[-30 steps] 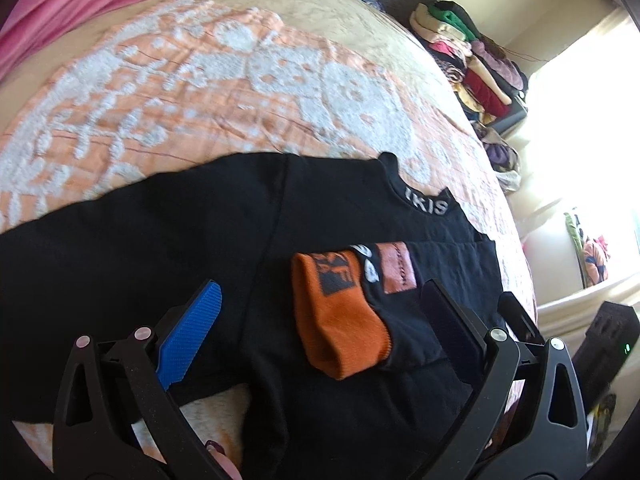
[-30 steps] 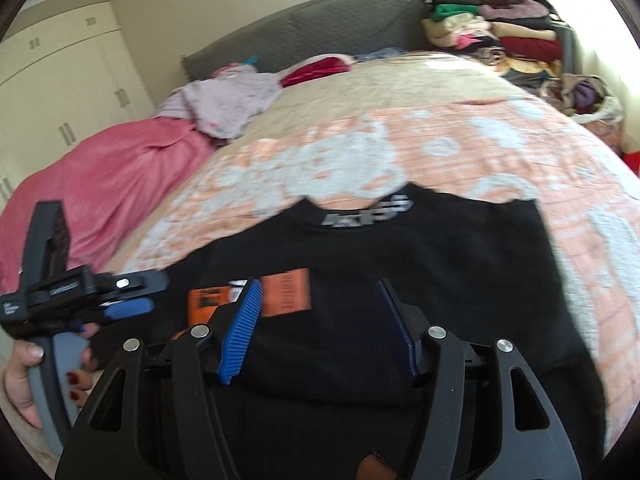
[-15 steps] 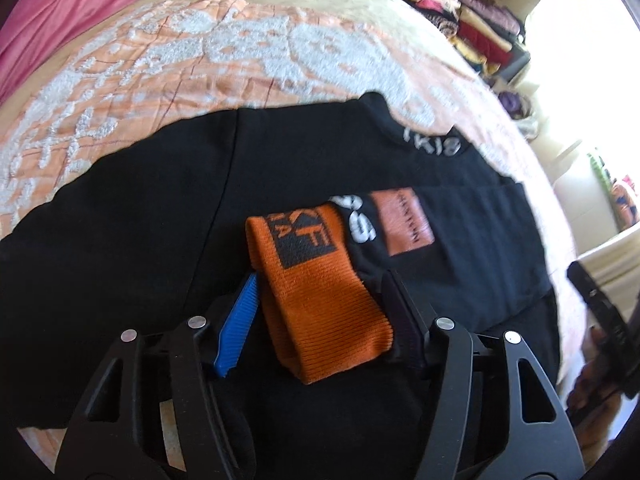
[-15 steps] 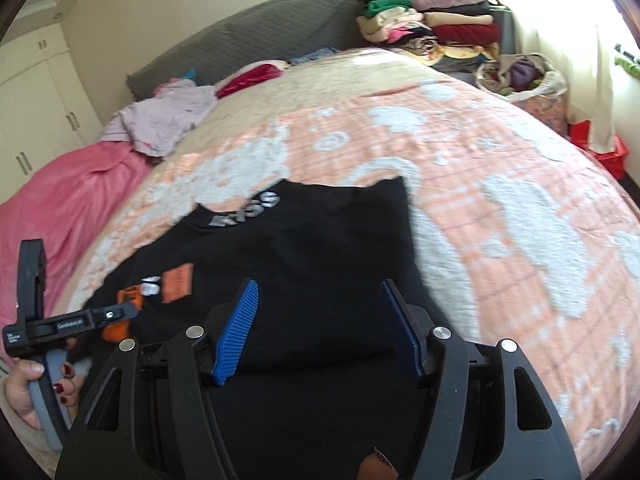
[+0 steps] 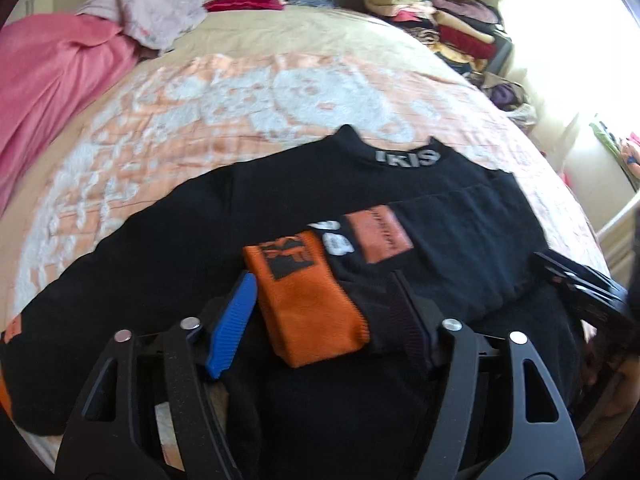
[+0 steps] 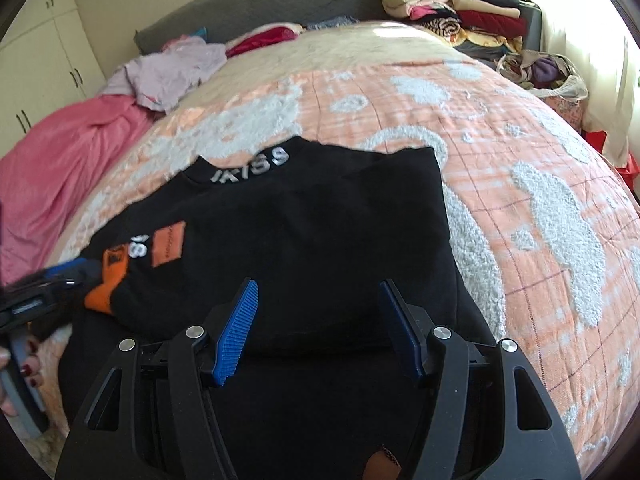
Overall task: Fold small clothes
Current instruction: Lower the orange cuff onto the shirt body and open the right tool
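Black sweater [image 5: 280, 208]: lower hem hidden behind the left hand-held gripper [image 5: 324, 312] and cut off by the frame edge. Orange cuff [image 5: 308, 304]: print blurred, unreadable. Right hand-held gripper [image 5: 580, 284]: blurred, cropped at the right edge.

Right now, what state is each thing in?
Black sweatshirt: lying on the bed, one sleeve folded across its front.
Orange cuff: between the left gripper's jaws, which have just been closing.
Right gripper: open above the sweatshirt.
Clothes stack: folded, piled.
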